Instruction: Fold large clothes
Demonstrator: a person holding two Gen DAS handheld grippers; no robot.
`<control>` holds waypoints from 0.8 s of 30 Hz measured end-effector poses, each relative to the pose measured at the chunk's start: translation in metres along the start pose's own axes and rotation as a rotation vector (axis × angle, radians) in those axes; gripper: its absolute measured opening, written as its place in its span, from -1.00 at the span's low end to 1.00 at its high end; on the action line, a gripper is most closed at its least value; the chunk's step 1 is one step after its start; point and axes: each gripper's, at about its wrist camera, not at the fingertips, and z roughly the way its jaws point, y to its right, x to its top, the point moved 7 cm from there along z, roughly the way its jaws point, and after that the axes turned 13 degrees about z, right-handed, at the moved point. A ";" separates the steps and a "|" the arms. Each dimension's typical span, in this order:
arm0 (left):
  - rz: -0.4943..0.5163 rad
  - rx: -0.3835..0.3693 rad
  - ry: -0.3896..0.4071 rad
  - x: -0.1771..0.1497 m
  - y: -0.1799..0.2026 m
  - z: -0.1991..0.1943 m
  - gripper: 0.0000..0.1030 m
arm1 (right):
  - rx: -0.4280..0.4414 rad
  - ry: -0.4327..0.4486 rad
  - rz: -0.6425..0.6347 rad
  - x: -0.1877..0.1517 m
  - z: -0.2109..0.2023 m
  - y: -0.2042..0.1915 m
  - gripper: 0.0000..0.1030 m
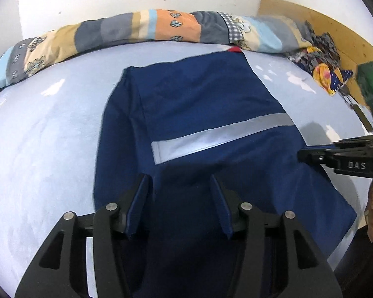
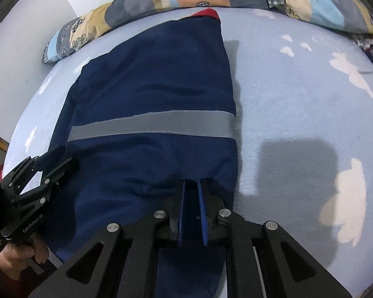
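Black fingers of the left gripper are filling the bottom of the left wrist frame, jaws standing wide apart over the navy garment with nothing between them. That garment is lying flat at the centre of the frame on a pale blue bedsheet, its grey stripe running across the middle. A patchwork quilt is stretching along the top. At the right edge, the right gripper is sitting nearly closed, pinching the garment's near hem.
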 end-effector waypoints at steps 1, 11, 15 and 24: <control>-0.033 -0.004 0.016 -0.002 -0.001 -0.009 -0.02 | -0.004 0.017 -0.007 -0.001 -0.006 0.000 -0.73; -0.079 0.097 0.056 -0.037 0.018 -0.046 -0.02 | -0.006 0.136 -0.021 -0.076 -0.065 -0.015 -0.69; -0.043 0.130 0.045 -0.046 0.024 -0.037 0.03 | -0.038 0.106 -0.029 -0.081 -0.051 -0.011 -0.68; -0.026 0.140 0.060 -0.052 0.022 -0.031 0.27 | -0.018 0.072 0.004 -0.084 -0.036 -0.006 -0.69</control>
